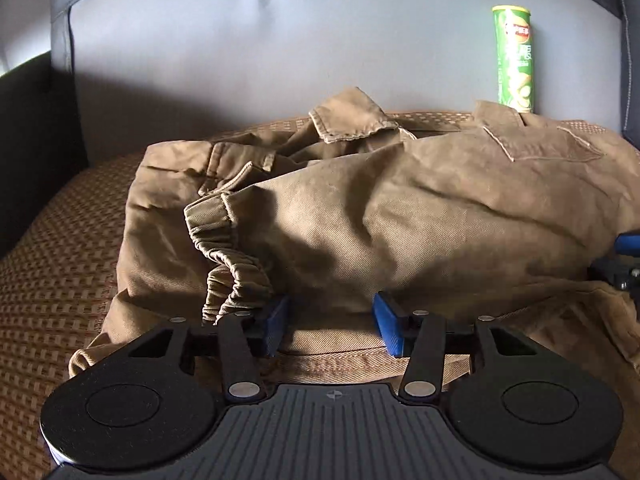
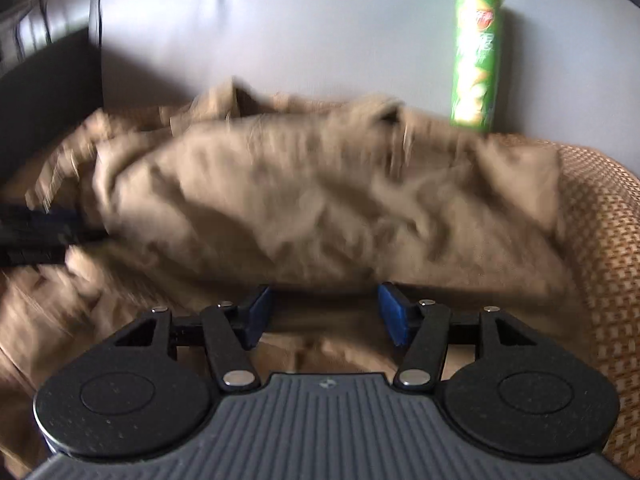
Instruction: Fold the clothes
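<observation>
The khaki trousers (image 1: 360, 216) lay bunched on the woven seat cushion (image 1: 52, 280) of a sofa, a leg doubled back over the rest so its elastic cuff (image 1: 224, 248) sat on top, probably a first fold laid over. The left gripper (image 1: 330, 326) sat at the trousers' near edge, its fingers apart with only loose cloth lying between them, nothing pinched. The right gripper (image 2: 326, 314) was likewise spread at the near edge, clamping nothing, so both looked placed to take the next hem. Behind the trousers a green crisp tube (image 1: 515, 60) stood upright against the grey backrest (image 1: 280, 48).

The left wrist view was sharp and showed the cuff, a waistband flap and pocket stitching; the right wrist view was blurred but showed the trousers' right end and bare cushion beyond it.
</observation>
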A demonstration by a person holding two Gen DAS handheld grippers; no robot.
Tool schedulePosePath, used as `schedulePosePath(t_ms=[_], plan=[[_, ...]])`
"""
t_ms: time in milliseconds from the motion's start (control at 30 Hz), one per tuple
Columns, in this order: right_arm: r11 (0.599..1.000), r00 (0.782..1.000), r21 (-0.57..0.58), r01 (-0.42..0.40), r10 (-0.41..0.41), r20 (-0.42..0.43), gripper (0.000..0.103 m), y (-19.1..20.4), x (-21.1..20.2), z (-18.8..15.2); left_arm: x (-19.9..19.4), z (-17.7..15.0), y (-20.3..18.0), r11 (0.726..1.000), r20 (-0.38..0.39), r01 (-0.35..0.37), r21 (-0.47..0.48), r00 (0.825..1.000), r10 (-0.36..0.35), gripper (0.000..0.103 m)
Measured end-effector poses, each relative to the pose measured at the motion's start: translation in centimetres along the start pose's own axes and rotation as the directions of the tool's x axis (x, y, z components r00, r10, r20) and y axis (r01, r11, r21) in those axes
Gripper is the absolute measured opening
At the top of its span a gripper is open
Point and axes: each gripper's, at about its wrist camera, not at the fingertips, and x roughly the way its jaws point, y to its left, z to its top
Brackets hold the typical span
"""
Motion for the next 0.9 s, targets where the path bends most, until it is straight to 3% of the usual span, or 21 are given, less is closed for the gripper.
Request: schedulePosePath(t_ms=[67, 133, 200, 300, 367, 500, 633, 767, 900], plan=[[1.000, 1.000, -0.007, 0.005, -0.005, -0.011, 0.065, 0.2, -0.3, 0.3, -1.1, 0.5, 0.3, 0.999, -0.010, 0.012, -0.029, 1.000, -0.012, 0.061], [0.998, 1.000, 0.054, -0.024, 0.025, -0.015, 0.059, -0.5, -1.6, 1.3, -3.2, 0.4, 0.7, 0.998, 0.030, 0.025, -0.051, 0.999, -0.024, 0.064], [0.995, 1.000, 0.100, -0.016, 0.015, 0.009, 0.059, -1.4, -2.5, 1.1, -4.4, -0.3, 1.1, 0.998, 0.059, 0.027, -0.059, 0.998, -0.023, 0.067], [0.987, 0.998, 0.163, 0.008, -0.016, 0.052, 0.061, -3.0, -3.9, 0.5, -2.7, -1.4, 0.8, 0.999, 0.006, 0.007, -0.049, 1.000, -0.006, 0.071], [0.976, 0.998, 0.209, 0.063, -0.063, -0.008, 0.061, -3.9, -2.8, -0.4, -1.5, -2.2, 0.5, 0.999, -0.002, -0.012, -0.041, 1.000, 0.012, 0.071], [0.978, 0.998, 0.197, 0.069, -0.067, -0.014, 0.063, -4.0, -1.2, -2.1, -1.4, -2.2, 0.6, 0.997, 0.006, -0.013, -0.070, 1.000, 0.014, 0.072], [0.980, 0.999, 0.194, 0.049, -0.046, -0.019, 0.069, -4.0, -1.6, -1.5, -3.7, -1.9, 1.5, 0.994, 0.009, 0.007, -0.108, 1.000, -0.006, 0.073], [0.973, 0.995, 0.227, -0.037, 0.014, 0.102, 0.064, -5.1, -7.5, -1.6, -10.3, -2.9, 3.7, 0.981, 0.102, 0.048, -0.188, 0.994, -0.029, 0.078], [0.979, 0.978, 0.188, -0.083, 0.043, 0.205, 0.070, -5.4, -16.1, -3.5, -17.0, -6.6, 6.5, 0.973, 0.118, 0.044, -0.225, 0.993, -0.018, 0.079]])
